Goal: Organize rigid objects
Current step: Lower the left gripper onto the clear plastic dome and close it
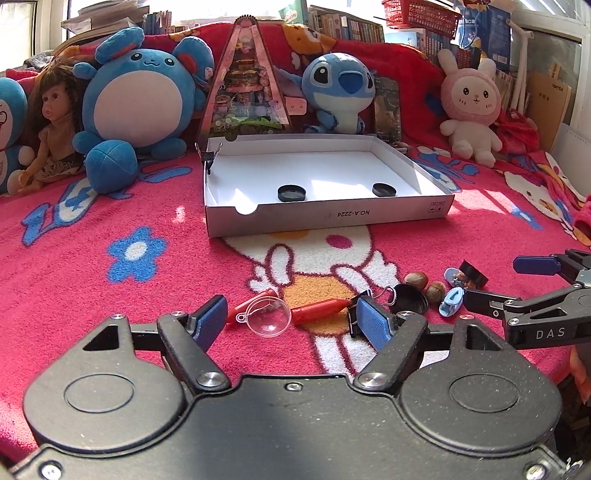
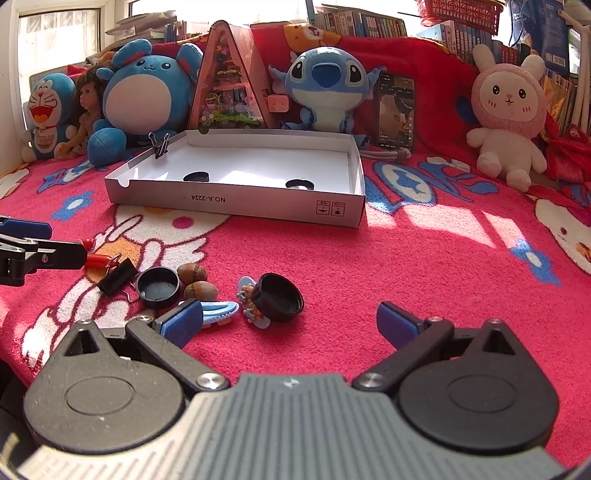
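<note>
A white cardboard box [image 1: 325, 218] [image 2: 236, 206] lies on the pink blanket with two black caps [image 1: 291, 192] [image 2: 300, 184] inside. My left gripper [image 1: 291, 317] is open, low over a clear plastic dome [image 1: 268, 316] and a red pen [image 1: 319, 310]. A black binder clip [image 2: 118, 275], a black cap [image 2: 158, 287], two acorns [image 2: 201, 290], a blue hair clip [image 2: 221, 309] and a tilted black cap [image 2: 279, 297] on a small figurine [image 2: 248, 295] lie close by. My right gripper [image 2: 290, 325] is open just behind the tilted cap.
Plush toys, a doll [image 1: 53, 122], a triangular pink model house [image 1: 245, 81] and a phone [image 2: 395, 110] line the back. A binder clip [image 2: 160, 146] is clipped on the box's left rim. Bookshelves and a red basket [image 1: 421, 14] stand behind.
</note>
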A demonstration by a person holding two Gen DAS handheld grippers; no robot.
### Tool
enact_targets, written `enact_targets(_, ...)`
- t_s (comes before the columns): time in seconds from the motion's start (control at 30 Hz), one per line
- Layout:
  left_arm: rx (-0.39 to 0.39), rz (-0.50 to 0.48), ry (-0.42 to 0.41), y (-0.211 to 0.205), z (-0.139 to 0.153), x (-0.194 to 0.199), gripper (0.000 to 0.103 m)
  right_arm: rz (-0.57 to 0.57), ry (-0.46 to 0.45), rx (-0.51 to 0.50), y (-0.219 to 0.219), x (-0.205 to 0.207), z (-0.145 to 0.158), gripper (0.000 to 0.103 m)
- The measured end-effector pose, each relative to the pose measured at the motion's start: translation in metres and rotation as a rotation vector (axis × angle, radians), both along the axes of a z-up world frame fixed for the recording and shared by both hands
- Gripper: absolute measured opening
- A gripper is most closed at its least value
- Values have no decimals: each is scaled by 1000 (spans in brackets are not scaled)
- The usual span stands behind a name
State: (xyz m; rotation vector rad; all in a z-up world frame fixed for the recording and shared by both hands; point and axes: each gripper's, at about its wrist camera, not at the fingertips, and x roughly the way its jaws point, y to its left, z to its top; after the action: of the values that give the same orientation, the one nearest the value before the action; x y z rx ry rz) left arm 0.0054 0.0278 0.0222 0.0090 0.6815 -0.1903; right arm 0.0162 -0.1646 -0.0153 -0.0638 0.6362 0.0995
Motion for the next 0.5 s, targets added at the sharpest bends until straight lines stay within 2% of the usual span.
enact_targets(0.17, 10, 23, -9, 3, 0, -4, 67, -36, -11, 25, -6, 1, 3, 103)
enact_targets(0.23, 16, 35, -9, 5, -1, -3, 62, -55, 4, 56, -11, 4, 3, 103)
enact_targets(0.27, 15, 40, -5, 6, -1, -3, 56, -63, 17, 78, -14, 6, 2, 103)
enact_targets(0.33, -2, 55, 9, 9, -2, -2, 48, -61, 42, 130, -19, 9, 1, 100)
enact_targets(0.5, -42, 62, 26, 13, -3, 0, 41, -63, 58, 199, -24, 12, -1, 87)
